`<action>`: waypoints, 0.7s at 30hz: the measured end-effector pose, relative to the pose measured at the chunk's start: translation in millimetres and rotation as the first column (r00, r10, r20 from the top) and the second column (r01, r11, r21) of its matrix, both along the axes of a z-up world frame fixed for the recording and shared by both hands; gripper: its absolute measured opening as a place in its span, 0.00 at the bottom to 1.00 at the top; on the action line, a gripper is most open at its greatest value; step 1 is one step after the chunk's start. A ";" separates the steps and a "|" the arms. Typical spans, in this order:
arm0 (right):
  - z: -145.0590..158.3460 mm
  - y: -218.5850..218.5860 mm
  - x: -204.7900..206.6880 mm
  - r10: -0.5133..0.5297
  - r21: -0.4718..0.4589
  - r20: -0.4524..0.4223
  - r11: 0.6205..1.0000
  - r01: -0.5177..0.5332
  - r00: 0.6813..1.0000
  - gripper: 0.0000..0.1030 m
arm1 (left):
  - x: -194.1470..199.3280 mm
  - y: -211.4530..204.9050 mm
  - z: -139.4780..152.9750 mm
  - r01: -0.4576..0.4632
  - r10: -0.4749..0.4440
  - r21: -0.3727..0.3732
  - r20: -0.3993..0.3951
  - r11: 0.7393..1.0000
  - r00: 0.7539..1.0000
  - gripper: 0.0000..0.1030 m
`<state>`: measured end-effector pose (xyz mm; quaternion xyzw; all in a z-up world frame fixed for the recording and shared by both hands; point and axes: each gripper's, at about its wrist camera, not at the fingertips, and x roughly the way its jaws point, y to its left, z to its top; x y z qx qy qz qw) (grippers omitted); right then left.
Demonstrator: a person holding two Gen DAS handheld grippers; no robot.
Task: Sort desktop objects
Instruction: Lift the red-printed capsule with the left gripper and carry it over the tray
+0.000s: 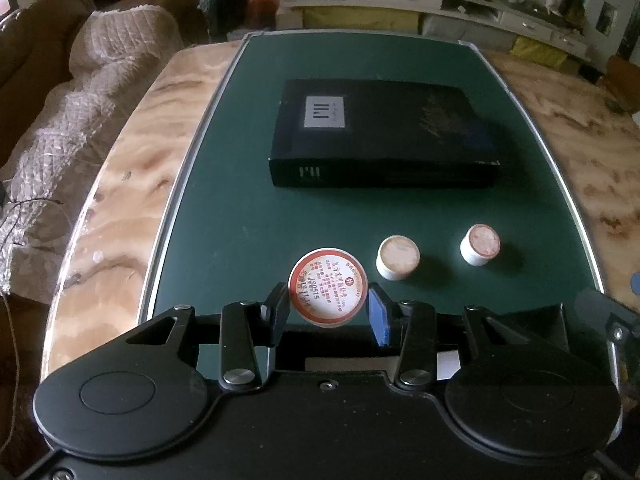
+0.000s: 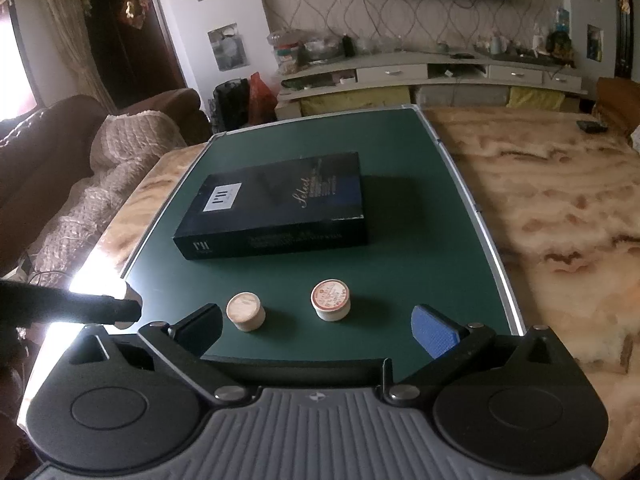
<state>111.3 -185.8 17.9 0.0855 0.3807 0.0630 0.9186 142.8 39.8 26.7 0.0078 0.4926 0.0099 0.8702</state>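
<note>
My left gripper (image 1: 328, 312) is shut on a round white jar with a red-rimmed printed label (image 1: 327, 286), held above the near part of the green mat (image 1: 224, 216). Two small white jars stand on the mat ahead: a tan-topped one (image 1: 397, 257) and a reddish-topped one (image 1: 480, 244). In the right wrist view the tan-topped jar (image 2: 245, 311) and the reddish-topped jar (image 2: 331, 299) stand just in front of my right gripper (image 2: 316, 324), which is wide open and empty. A dark box (image 1: 384, 132) lies flat at the mat's middle; it also shows in the right wrist view (image 2: 280, 210).
The mat lies on a marbled tan table (image 2: 560, 208). A sofa with a quilted cover (image 1: 80, 92) stands to the left. A low TV cabinet (image 2: 432, 76) lines the far wall. A small dark object (image 2: 591, 125) lies at the table's far right.
</note>
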 end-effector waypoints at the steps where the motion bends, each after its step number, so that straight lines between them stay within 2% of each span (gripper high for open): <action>1: 0.2 -0.1 -0.7 0.000 0.000 0.001 1.000 0.000 1.000 1.00 | -2.6 -0.8 1.0 0.001 -0.001 0.003 0.000 1.000 1.000 0.39; 21: 9.0 1.4 -12.7 0.007 0.003 0.011 1.000 -0.007 1.000 1.00 | -57.9 0.6 8.3 0.016 -0.016 -0.023 -0.022 1.000 1.000 0.39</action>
